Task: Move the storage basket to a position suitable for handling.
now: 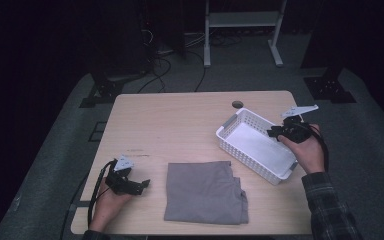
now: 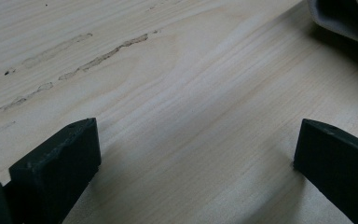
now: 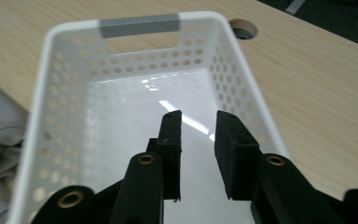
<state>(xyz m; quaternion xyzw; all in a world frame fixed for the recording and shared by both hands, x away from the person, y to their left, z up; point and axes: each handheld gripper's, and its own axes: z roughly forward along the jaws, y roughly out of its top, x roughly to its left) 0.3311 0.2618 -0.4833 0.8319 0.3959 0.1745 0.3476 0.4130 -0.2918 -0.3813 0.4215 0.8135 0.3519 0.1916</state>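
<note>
A folded grey cloth (image 1: 205, 192) lies on the wooden table (image 1: 180, 125) near its front edge. To its right stands an empty white perforated basket (image 1: 257, 145), set at an angle. My left gripper (image 1: 142, 184) rests low at the front left, a short way from the cloth. Its jaws are wide open over bare wood (image 2: 196, 135), with the cloth's edge (image 2: 340, 18) at the upper right. My right gripper (image 1: 272, 132) hangs over the basket's right side. It (image 3: 198, 116) points into the basket (image 3: 140, 23), jaws a narrow gap apart with nothing between them.
A round cable hole (image 1: 237, 104) sits in the table behind the basket, also visible as the hole (image 3: 243, 29) past the basket's far rim. Scuff marks (image 2: 74, 56) streak the wood. Stands and cables occupy the dark floor beyond the table. Bare wood stretches across the table's back left.
</note>
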